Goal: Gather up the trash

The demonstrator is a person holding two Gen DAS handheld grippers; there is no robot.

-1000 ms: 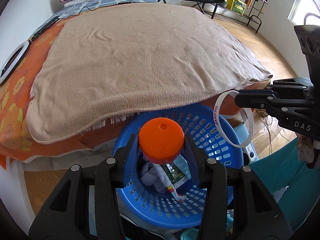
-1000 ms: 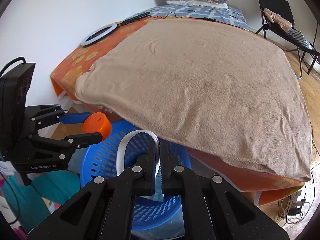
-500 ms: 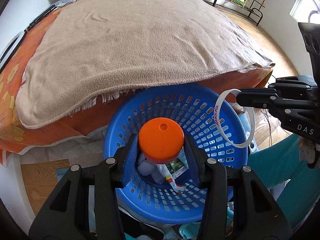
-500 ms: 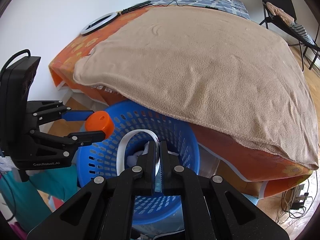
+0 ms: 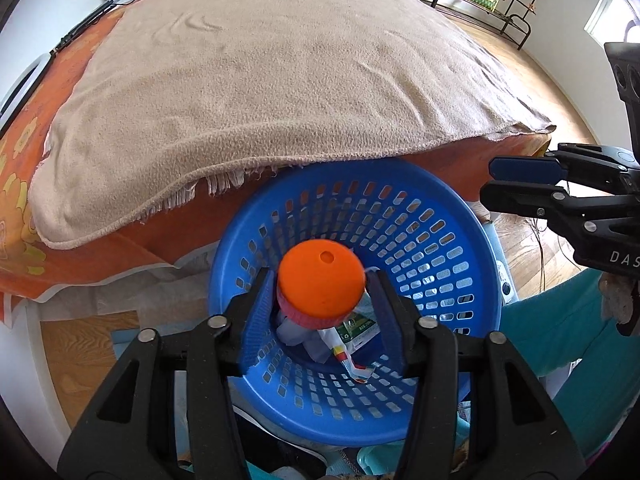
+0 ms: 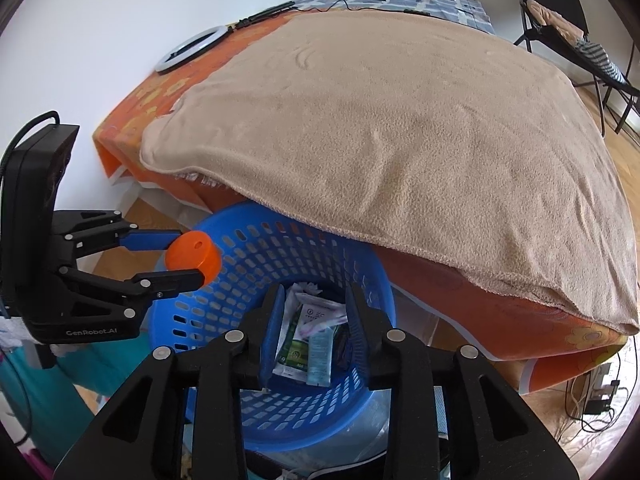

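Note:
A blue perforated basket [image 5: 448,248] stands on the floor against the bed; it also shows in the right wrist view [image 6: 256,248]. Wrappers and packets [image 6: 308,340] lie in its bottom. My left gripper [image 5: 322,304] is shut on an orange cap-shaped container [image 5: 320,280] and holds it over the basket; the container also shows in the right wrist view [image 6: 194,256]. My right gripper [image 6: 314,320] is open and empty above the basket; it also shows at the right in the left wrist view [image 5: 524,184].
A bed with an orange sheet and a tan blanket [image 6: 400,128] overhangs the basket's far rim. A ring light [image 6: 192,48] lies on the bed. A black chair [image 6: 560,32] stands on the wooden floor at the back right. Teal fabric [image 5: 560,328] lies beside the basket.
My right gripper opened and the white wristband it held is gone from its fingers. Both grippers came down closer over the basket. The left still holds the orange container.

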